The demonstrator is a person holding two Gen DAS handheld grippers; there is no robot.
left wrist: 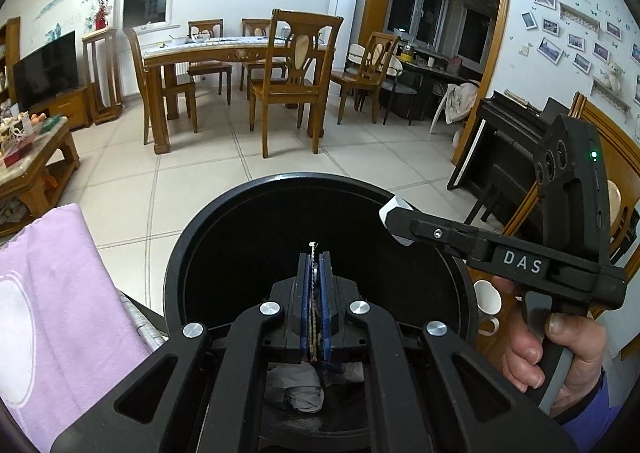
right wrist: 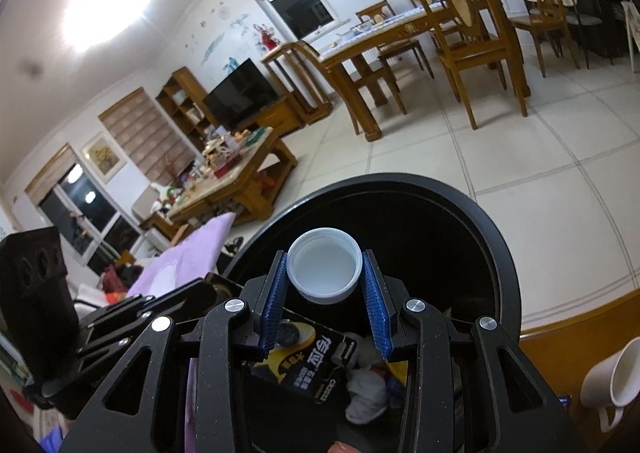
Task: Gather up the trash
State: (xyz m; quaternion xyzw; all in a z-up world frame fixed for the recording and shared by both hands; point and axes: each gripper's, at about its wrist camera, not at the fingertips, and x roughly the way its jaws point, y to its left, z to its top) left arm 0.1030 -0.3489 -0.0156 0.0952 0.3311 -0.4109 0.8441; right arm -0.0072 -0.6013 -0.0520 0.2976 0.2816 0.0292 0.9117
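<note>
Hovering over black bin [right wrist: 500, 253]: right gripper [right wrist: 325, 273] clamped on white cap [right wrist: 324, 267]; left gripper [left wrist: 316, 281] closed on twine scrap [left wrist: 313, 253].

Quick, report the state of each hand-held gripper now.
Left hand-held gripper: shut on a thin piece of twine-like string, over the round black trash bin.
Right hand-held gripper: shut on a white plastic bottle cap.

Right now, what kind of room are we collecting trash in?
It looks like a home's combined living and dining room: a wooden dining table with matching wooden chairs, a black flat-screen television on a low cabinet, and a cluttered wooden coffee table, all on pale floor tiles.
</note>
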